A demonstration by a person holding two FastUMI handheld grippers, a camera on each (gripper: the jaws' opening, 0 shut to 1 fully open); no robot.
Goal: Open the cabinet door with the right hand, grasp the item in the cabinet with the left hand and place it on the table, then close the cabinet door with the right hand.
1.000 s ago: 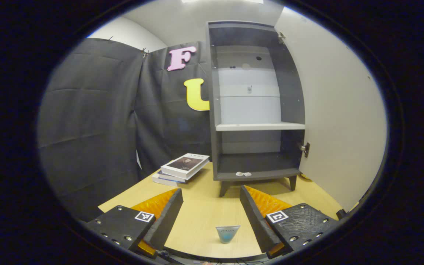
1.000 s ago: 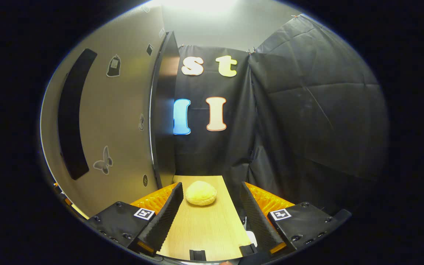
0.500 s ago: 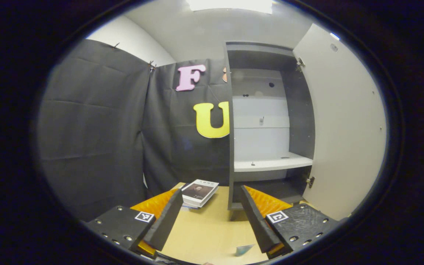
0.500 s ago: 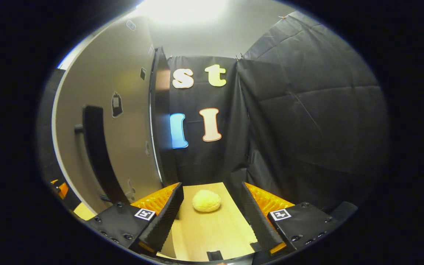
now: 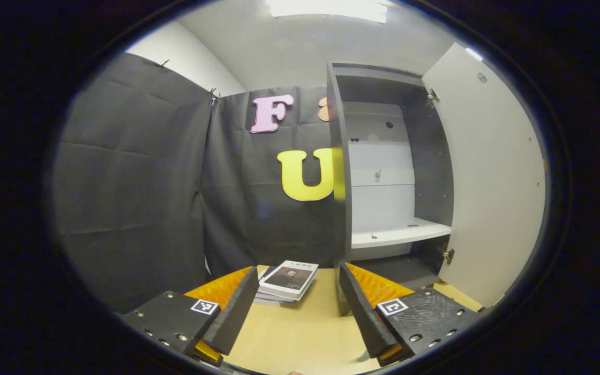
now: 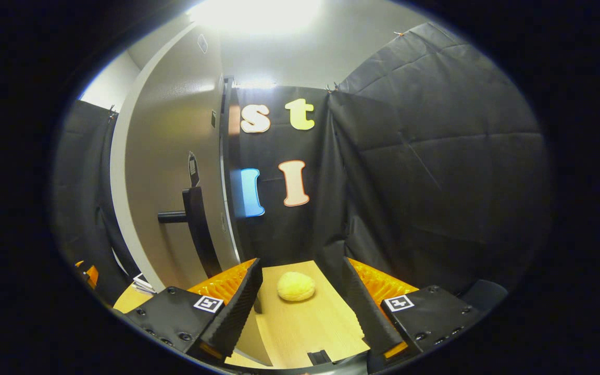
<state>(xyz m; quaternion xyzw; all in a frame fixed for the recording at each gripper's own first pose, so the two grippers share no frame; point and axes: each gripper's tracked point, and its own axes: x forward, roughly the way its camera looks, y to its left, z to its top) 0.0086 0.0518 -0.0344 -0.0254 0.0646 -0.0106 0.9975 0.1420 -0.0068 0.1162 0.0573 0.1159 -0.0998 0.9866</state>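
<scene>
Cabinet [image 5: 383, 172] stands open on the wooden table [image 5: 300, 333], its door [image 5: 487, 182] swung wide right.
Both the left gripper [image 5: 296, 307] and right gripper [image 6: 300, 307] are spread and empty; books [image 5: 287, 280] lie left of the cabinet, a yellow bun [image 6: 296, 287] beyond the right gripper. The removed item cannot be made out.

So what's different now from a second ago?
The left claw pulled back and turned left, so the little blue cup left on the table slid out of its view. The right claw swung toward the open cabinet door, whose black handle now sits nearer. Same as before: both claws open and empty, door open, books and yellow bun unmoved.
</scene>
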